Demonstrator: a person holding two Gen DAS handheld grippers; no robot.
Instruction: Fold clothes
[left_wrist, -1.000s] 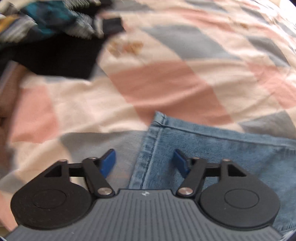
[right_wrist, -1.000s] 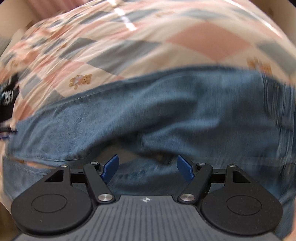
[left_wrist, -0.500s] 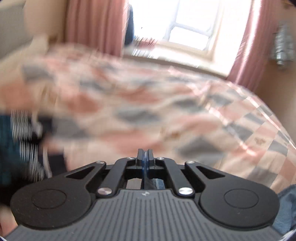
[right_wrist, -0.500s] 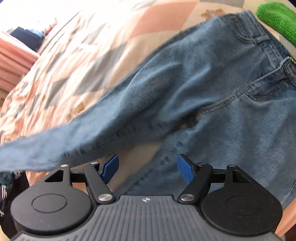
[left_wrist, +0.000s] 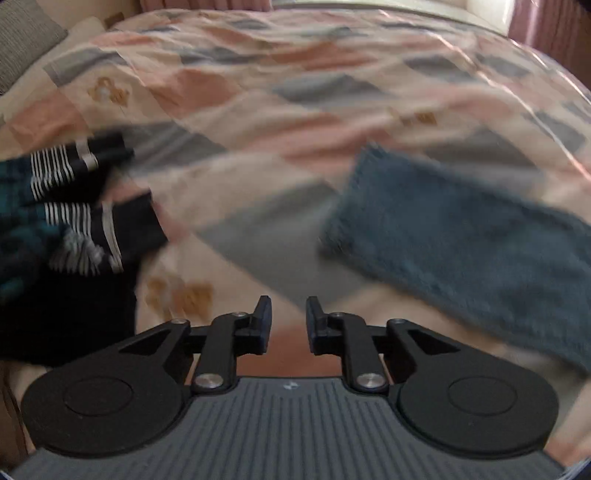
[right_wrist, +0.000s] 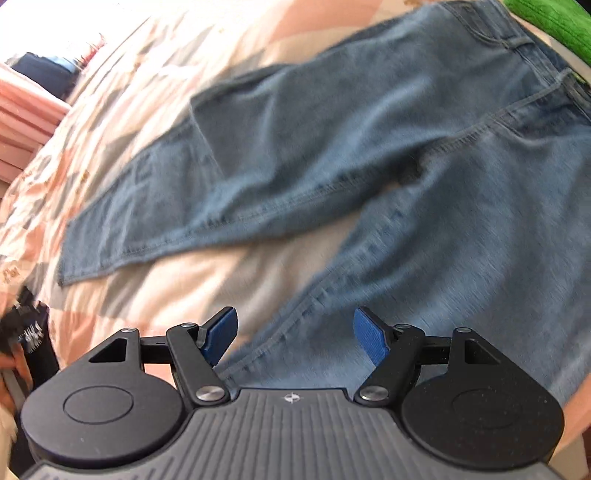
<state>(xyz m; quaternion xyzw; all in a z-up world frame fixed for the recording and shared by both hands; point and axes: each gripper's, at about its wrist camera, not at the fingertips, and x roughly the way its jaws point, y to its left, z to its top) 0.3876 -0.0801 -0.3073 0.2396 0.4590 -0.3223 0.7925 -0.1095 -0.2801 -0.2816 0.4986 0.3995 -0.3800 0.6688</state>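
Blue jeans (right_wrist: 369, 140) lie spread on the bed, waistband at the top right, one leg reaching left with its end part doubled back over itself, the other leg running down under my right gripper (right_wrist: 295, 336). That gripper is open, hovering over the lower leg with nothing between its blue pads. In the left wrist view a jeans leg end (left_wrist: 461, 236) lies blurred at the right. My left gripper (left_wrist: 288, 321) is open by a narrow gap, empty, above the checked bedcover (left_wrist: 258, 110), to the left of that leg.
A dark pile of clothes with white stripes (left_wrist: 66, 229) sits at the left of the bed, also seen as a dark pile (right_wrist: 29, 332). A green cloth (right_wrist: 554, 22) lies beyond the waistband. Pink folded items (right_wrist: 26, 114) are stacked far left.
The left gripper, open at the leg hem a second ago, shut and lifted it, and is now open with the leg dropped, its end doubled back. The right gripper stayed open.
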